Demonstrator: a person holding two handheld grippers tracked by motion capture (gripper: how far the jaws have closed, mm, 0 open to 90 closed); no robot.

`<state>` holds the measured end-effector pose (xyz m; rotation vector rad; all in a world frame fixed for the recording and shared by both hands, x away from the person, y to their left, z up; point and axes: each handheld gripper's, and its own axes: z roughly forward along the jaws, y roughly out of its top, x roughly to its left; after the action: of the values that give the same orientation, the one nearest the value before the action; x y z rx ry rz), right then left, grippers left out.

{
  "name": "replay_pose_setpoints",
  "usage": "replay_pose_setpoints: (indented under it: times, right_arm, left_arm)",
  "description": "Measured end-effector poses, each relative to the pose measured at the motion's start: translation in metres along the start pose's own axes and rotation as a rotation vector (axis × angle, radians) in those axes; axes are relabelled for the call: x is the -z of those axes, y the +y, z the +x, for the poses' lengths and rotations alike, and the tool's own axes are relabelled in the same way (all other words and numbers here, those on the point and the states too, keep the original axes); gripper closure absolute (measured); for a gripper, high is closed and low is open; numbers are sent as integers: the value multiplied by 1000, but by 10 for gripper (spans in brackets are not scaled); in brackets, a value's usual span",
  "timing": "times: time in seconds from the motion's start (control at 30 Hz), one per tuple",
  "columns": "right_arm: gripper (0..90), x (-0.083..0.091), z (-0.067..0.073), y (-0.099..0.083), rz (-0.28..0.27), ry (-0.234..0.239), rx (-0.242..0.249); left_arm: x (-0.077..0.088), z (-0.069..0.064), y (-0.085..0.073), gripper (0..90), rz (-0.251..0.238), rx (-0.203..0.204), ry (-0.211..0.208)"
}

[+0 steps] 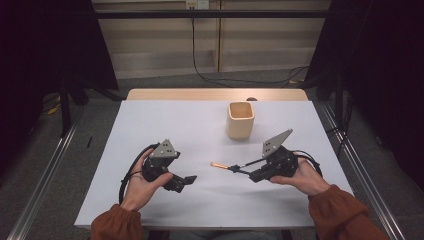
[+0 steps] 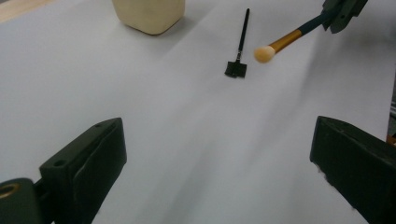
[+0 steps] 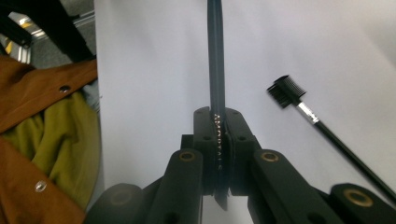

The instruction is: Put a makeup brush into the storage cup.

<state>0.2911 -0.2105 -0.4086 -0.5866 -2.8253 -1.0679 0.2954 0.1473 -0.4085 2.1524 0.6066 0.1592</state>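
Observation:
A make-up brush (image 1: 220,165) with a pale orange tuft and gold ferrule hangs just above the white table (image 1: 165,125). My right gripper (image 1: 247,172) is shut on its dark handle (image 3: 216,70), and the jaws (image 3: 216,119) press on the handle from both sides. From the left gripper view the tuft (image 2: 264,53) points toward me, with the right gripper (image 2: 340,11) behind it. A second, black brush with a small comb head (image 2: 239,46) lies flat on the table; it also lies beside the right gripper's jaws (image 3: 303,112). My left gripper (image 1: 184,181) is open and holds nothing (image 2: 219,158).
A beige square cup (image 1: 240,120) stands upright at the back of the table, right of centre (image 2: 148,14). A person's orange sleeves (image 1: 345,210) come in at the near edge. Black frames and cables stand on the floor around the table.

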Motion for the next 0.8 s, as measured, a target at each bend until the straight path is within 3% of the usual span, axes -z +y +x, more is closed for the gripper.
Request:
replay_pose_setpoints:
  times: [0.07, 0.3, 0.4, 0.5, 0.67, 0.8]
  right_arm:
    - [853, -1, -1, 1, -18, -3, 5]
    - [853, -5, -1, 0, -102, 12, -12]
    - [853, -6, 0, -1, -138, 8, -18]
    - [854, -6, -1, -5, -195, 28, -36]
    - [854, -6, -1, -8, -233, 28, -41]
    - [854, -6, 0, -10, -272, 31, -41]
  left_arm:
    - [2, 0, -1, 38, -11, 4, 20]
    - [7, -3, -4, 38, -31, 3, 22]
    - [8, -3, -4, 39, -42, 27, 22]
    - [8, -4, -5, 38, -45, 23, 28]
    - [8, -6, -6, 38, -41, 16, 47]
    - [10, -12, -4, 38, -50, 15, 38]
